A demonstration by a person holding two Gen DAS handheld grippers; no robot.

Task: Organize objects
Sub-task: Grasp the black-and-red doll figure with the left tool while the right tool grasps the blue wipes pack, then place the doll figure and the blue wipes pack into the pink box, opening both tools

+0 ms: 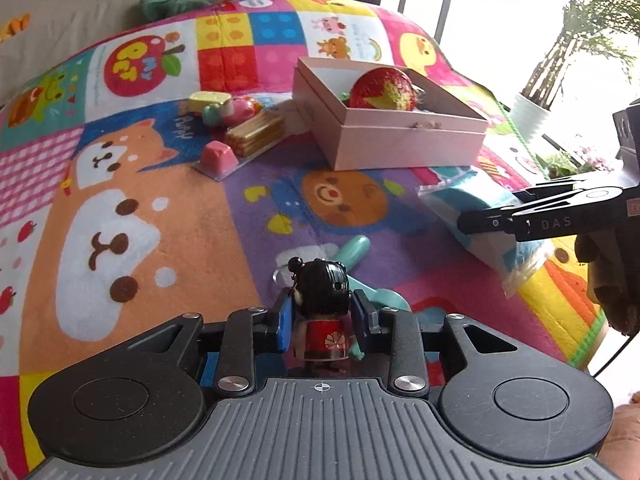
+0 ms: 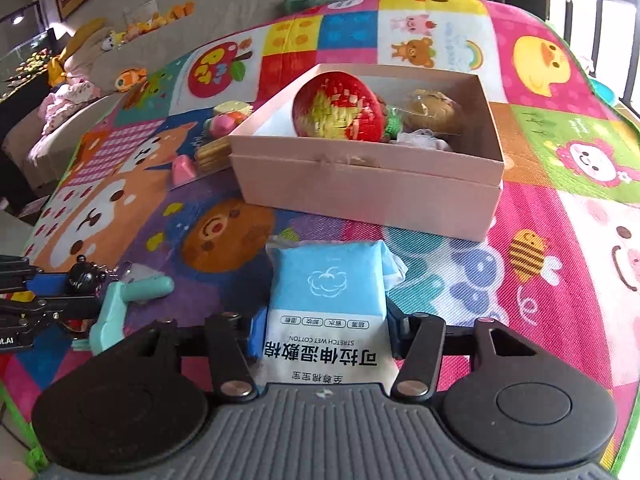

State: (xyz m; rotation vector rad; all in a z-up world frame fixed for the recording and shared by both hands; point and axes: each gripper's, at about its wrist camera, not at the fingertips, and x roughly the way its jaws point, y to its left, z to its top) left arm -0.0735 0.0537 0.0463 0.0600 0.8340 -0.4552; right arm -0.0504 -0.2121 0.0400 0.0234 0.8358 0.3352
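A: Left gripper (image 1: 320, 320) pinches the doll figure (image 1: 322, 312), lower centre; rigid, light; hold at the torso.

B: Right gripper (image 2: 326, 330) clamps the wet-cotton pack (image 2: 326, 300), lower centre; soft, slippery film; grip mid-body.

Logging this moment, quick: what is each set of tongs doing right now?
Left tongs: closed on the small black-haired doll.
Right tongs: closed on the blue wet-cotton pack.
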